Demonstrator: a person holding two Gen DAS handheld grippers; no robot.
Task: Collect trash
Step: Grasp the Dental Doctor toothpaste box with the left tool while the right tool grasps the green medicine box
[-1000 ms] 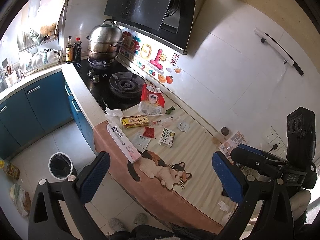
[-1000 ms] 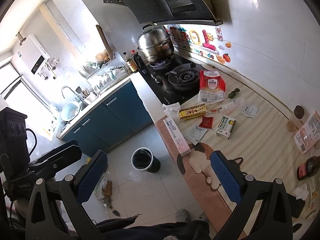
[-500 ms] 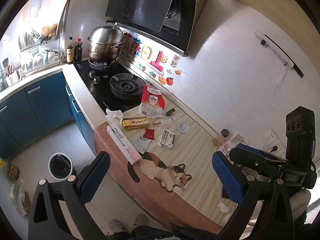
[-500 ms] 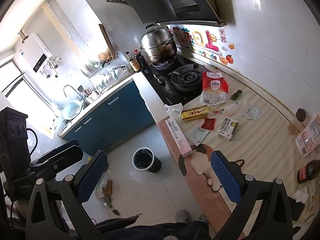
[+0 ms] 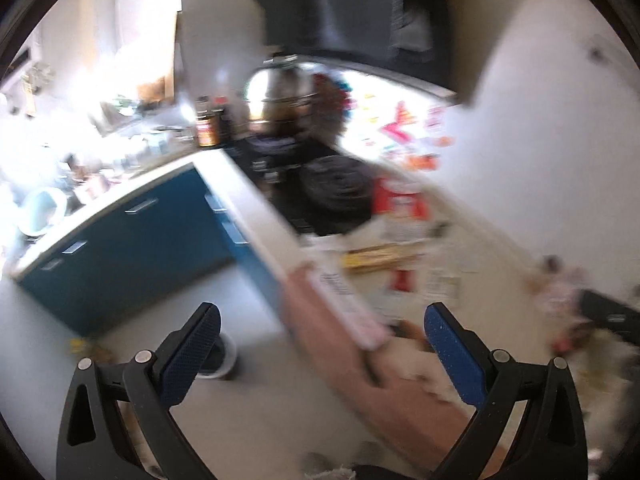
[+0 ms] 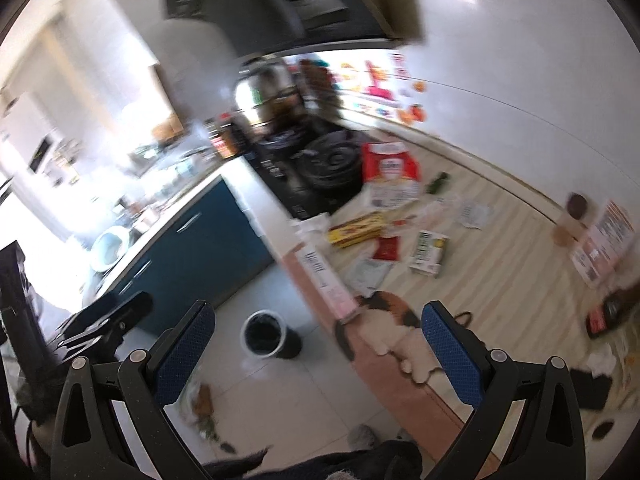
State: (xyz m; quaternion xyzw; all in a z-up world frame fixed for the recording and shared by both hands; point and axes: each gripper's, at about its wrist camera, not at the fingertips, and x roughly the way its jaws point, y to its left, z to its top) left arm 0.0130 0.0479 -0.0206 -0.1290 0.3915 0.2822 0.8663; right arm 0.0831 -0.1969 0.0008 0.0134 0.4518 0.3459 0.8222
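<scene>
Both views are motion-blurred. Trash lies on the striped counter mat [image 6: 500,264]: a long pink-white box [image 6: 326,280] at the counter edge, a yellow box [image 6: 356,230], a red sachet [image 6: 387,249], a green-white carton [image 6: 429,253], a red-white bag [image 6: 390,174] and paper scraps. The pink-white box [image 5: 348,306] and the red-white bag [image 5: 398,200] also show in the left wrist view. A black trash bin [image 6: 266,334] stands on the floor below. My left gripper [image 5: 320,344] and right gripper [image 6: 318,340] are open, empty and held high above the floor and counter edge.
A black gas hob [image 6: 320,160] with a steel steamer pot [image 6: 266,94] lies beyond the trash. Blue cabinets [image 6: 192,248] run left toward a sink. A dark bottle [image 6: 612,312] lies at the right. Debris lies on the floor tiles [image 6: 204,400].
Both cameras have swung sharply, leaving the frames blurred. The left view has turned left, now showing more cabinets and floor. The right view has come closer to the counter. Both grippers stay open.
</scene>
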